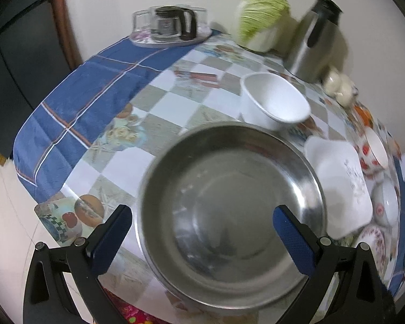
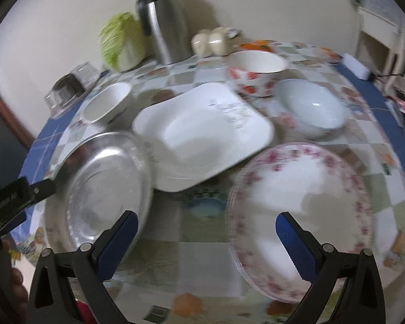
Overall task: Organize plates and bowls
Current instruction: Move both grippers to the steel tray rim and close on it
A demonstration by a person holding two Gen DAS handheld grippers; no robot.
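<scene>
A round steel plate (image 1: 229, 210) lies on the table right under my left gripper (image 1: 202, 240), which is open with its fingers to either side of the plate's near half. The same steel plate (image 2: 105, 189) shows at the left in the right wrist view. My right gripper (image 2: 206, 245) is open above the table, between the steel plate and a pink-flowered round plate (image 2: 305, 210). A white square plate (image 2: 202, 137) lies in the middle, its edge resting on the steel plate. Behind stand a small white bowl (image 2: 106, 102), a strawberry-patterned bowl (image 2: 256, 70) and a plain white bowl (image 2: 310, 108).
A steel thermos (image 2: 162, 19), a cabbage (image 2: 121, 40) and two cream jars (image 2: 210, 41) stand at the back by the wall. A tray with a coffee pot (image 1: 175, 24) and glasses sits at the far left corner. The table edge (image 1: 67, 216) drops off close to my left gripper.
</scene>
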